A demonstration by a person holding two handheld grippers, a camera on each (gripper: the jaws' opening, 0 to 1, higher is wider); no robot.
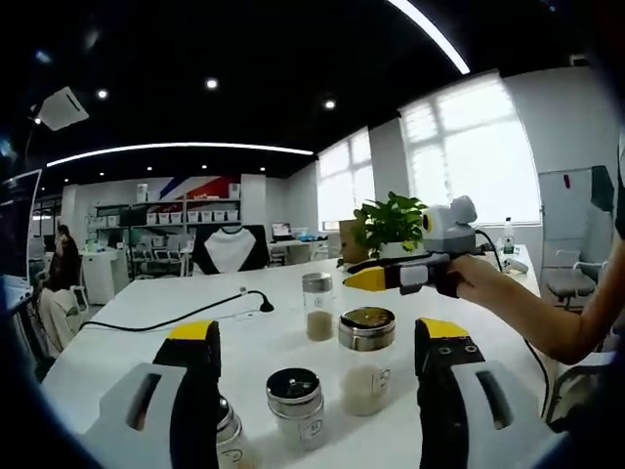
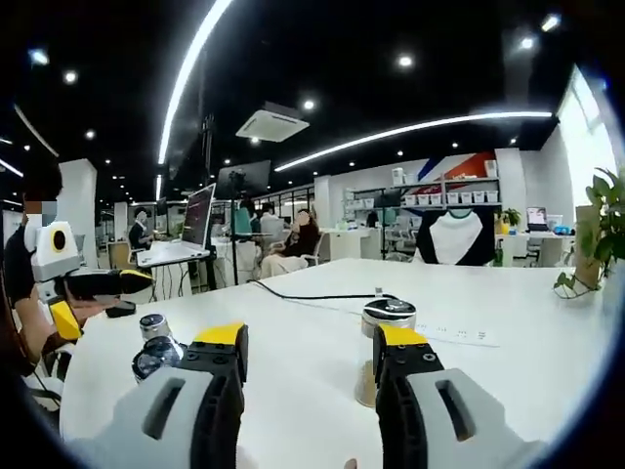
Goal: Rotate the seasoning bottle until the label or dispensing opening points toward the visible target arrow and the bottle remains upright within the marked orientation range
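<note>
Both grippers are released, with nothing between their jaws. Seen from the left gripper view, my left gripper [image 1: 317, 347] is held level and low over the white table [image 1: 127, 327], its two yellow-tipped jaws rising from the bottom edge and spread wide apart. Beyond them, my right gripper [image 1: 363, 280] enters from the right, held by my hand [image 1: 469, 277] with the forearm extended across the table edge; its yellow tips point left toward the bottles and do not touch any of them. Four containers stand upright on the table in the left gripper view: one tall narrow seasoning bottle [image 1: 317, 306] with a silver cap and brown contents, farthest away; one wider jar [image 1: 366, 360] with a metal lid and pale contents, just beside it and nearer; one small jar [image 1: 297, 407] with a dark lid, between my jaws; and one partly hidden jar [image 1: 229, 435] behind the left jaw. One black cable [image 1: 176, 322] runs across the table, and one potted plant [image 1: 391, 225] stands behind the right gripper. From the right gripper view, my right gripper [image 2: 311, 352] is likewise spread, with one capped bottle [image 2: 388, 318] standing just behind its right jaw, and my left gripper [image 2: 93, 285] at the left edge.
</note>
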